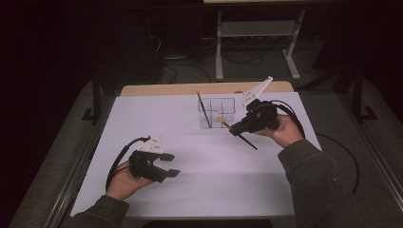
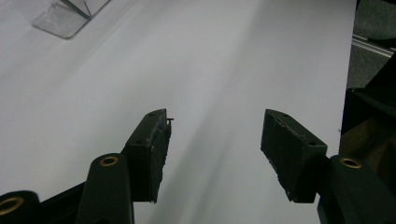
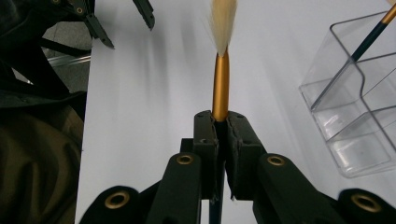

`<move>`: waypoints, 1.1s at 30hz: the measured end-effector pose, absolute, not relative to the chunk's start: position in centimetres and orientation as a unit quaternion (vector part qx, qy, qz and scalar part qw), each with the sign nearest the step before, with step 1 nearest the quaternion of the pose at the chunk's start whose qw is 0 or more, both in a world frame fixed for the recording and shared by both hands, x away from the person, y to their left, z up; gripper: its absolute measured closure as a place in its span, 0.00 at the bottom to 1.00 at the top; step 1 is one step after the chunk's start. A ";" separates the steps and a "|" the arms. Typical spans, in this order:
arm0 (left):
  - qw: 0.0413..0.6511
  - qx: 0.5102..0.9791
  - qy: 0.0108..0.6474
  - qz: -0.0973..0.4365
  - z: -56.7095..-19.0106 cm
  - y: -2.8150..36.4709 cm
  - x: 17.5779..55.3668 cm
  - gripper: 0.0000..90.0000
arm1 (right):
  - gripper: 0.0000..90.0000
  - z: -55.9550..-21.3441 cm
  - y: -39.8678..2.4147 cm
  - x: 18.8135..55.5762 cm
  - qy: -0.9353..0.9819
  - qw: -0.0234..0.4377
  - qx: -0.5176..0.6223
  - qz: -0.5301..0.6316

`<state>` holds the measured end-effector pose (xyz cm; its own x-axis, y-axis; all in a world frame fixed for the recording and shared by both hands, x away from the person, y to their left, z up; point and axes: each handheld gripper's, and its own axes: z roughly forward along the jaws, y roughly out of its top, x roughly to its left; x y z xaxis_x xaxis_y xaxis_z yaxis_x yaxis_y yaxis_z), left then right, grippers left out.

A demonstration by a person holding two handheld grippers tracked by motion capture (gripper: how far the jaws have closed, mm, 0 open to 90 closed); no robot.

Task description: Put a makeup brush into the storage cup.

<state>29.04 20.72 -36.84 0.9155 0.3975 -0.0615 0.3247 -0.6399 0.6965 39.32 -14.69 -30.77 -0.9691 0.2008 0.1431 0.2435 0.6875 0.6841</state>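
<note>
From the high view, the right gripper [image 1: 236, 129] is clamping a paintbrush [image 1: 240, 135] above the white table [image 1: 190, 156], just beside the clear plastic holder [image 1: 217, 112] standing toward the far edge. The brush is lying slantwise through the jaws, its pale bristle tip pointing at the holder and its dark handle trailing back toward the person. A second brush [image 1: 204, 109] is already leaning in the holder's left compartment. The left gripper [image 1: 167, 165] is hovering low over the near left of the table, its jaws parted and carrying nothing.

In the left gripper view, the two black pads are standing well apart over bare white surface, with nothing between them; a corner of the holder [image 2: 60, 18] is peeking in at the top left.

In the right gripper view, the jaws are squeezing tight on the brush right at its gold ferrule [image 3: 221, 86], with the pale bristles [image 3: 222, 23] fanning out beyond. The holder [image 3: 355, 107] is sitting to the right, the other brush's handle [image 3: 371, 35] slanting inside it.

The brush is looking light, thin and stiff (the smooth round ferrule may be inclined to roll or slip between the pads), while the bristles are soft and easily bent, so the ferrule or handle is the sensible place to grip. No brand, label or writing is readable anywhere.
</note>
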 end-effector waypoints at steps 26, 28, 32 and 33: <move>0.376 0.900 0.214 0.060 -37.8 21.5 28.8 0.39 | 0.92 -29.4 -14.1 41.8 -0.917 0.019 -0.137 -0.374; 0.377 0.899 0.213 0.061 -37.8 21.5 28.8 0.39 | 0.92 -29.3 -14.0 42.0 -0.917 0.019 -0.141 -0.372; 0.374 0.900 0.215 0.063 -38.0 21.5 28.8 0.38 | 0.92 -29.1 -14.0 42.5 -0.917 0.017 -0.141 -0.372; 0.374 0.900 0.215 0.061 -38.1 21.5 28.9 0.38 | 0.92 -29.1 -14.0 42.6 -0.916 0.015 -0.143 -0.374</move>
<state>28.85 21.52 -38.13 0.9004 0.4322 -0.0502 0.3404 -0.6278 0.7000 42.59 -13.96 -29.07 -0.9587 0.2508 0.1341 0.2730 0.6791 0.6814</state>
